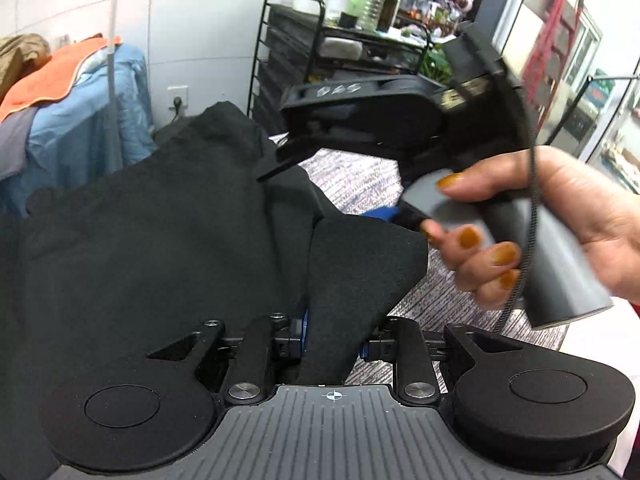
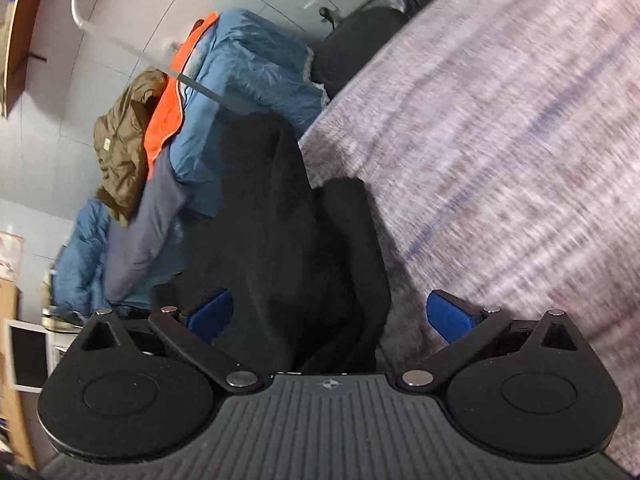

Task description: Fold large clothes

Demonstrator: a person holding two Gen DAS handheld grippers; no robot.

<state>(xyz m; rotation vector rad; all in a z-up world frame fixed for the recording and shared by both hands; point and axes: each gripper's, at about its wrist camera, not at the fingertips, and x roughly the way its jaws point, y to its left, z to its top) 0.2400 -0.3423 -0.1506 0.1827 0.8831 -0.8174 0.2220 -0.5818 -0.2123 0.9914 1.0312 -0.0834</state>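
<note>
A large black garment (image 1: pixel 160 240) is bunched up over the table's left edge. In the left wrist view a fold of it runs up between the blue pads of my left gripper (image 1: pixel 334 336), which is shut on it. A person's hand (image 1: pixel 560 208) holds my right gripper (image 1: pixel 328 192) just above the garment, its fingers pointing left. In the right wrist view, blurred by motion, my right gripper (image 2: pixel 330 314) stands open. The black garment (image 2: pixel 288 220) lies between its blue pads (image 2: pixel 448 316), nearer the left one, and they do not press on it.
The table carries a mottled purple-white cover (image 2: pixel 500 140). Left of it lies a pile of clothes: a blue quilt (image 1: pixel 92 120), an orange piece (image 2: pixel 166 112) and an olive jacket (image 2: pixel 120 148). A black wire rack (image 1: pixel 320 48) with bottles stands behind by the wall.
</note>
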